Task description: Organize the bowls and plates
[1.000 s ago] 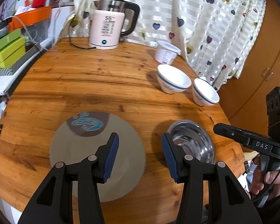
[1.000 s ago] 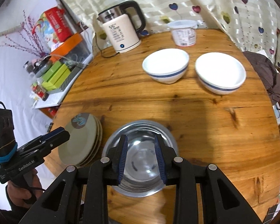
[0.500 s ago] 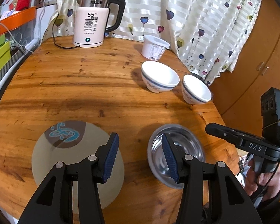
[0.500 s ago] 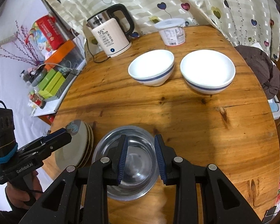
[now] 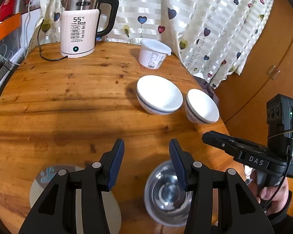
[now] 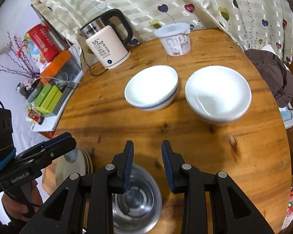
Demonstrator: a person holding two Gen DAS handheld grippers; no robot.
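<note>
Both grippers' fingers (image 6: pixel 128 161) apart, holding nothing.

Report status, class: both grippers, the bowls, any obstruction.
Left gripper open, empty. Right gripper open over steel bowl. Two white bowls apart, unstacked. Path clear; kettle well back.

I see on the worktop (image 5: pixel 68 101): kettle (image 5: pixel 80 27) far back | tub (image 5: pixel 153 55) right of it | two bowls (image 6: pixel 152 87) (image 6: pixel 217 95) side by side, nearer | steel bowl (image 6: pixel 134 197) nearest, plates (image 6: pixel 72 167) to its left
</note>
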